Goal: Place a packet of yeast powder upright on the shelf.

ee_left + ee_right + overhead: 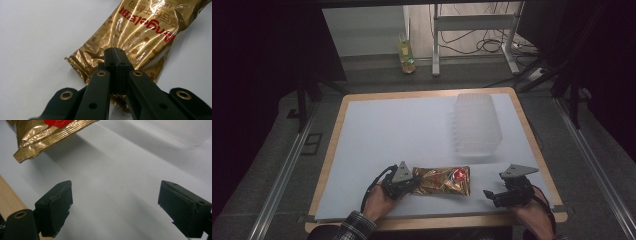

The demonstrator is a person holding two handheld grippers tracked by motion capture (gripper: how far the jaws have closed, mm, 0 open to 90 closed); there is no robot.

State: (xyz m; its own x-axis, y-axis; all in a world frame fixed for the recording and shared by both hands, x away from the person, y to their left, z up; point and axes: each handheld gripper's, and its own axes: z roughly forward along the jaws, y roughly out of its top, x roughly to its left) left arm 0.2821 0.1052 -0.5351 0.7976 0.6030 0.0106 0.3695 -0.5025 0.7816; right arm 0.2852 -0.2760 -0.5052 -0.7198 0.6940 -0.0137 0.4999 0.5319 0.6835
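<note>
A gold foil snack bag [443,181] with red print lies near the front edge of the white sheet [402,130]. My left gripper [411,183] is at its left end. In the left gripper view the jaws are pressed together on the crinkled end of the bag [140,32], so the left gripper [115,53] is shut on it. My right gripper [490,196] rests to the right of the bag, apart from it. Its jaws stand wide with bare sheet between them [115,195], and the bag's sealed end [42,135] casts a shadow ahead and to the left.
A clear ribbed plastic container [478,125] stands behind the bag at the right; its edge [175,132] is ahead of the right gripper. The wooden table rim [332,150] frames the sheet. A yellow bottle [406,56] stands on the floor beyond the table.
</note>
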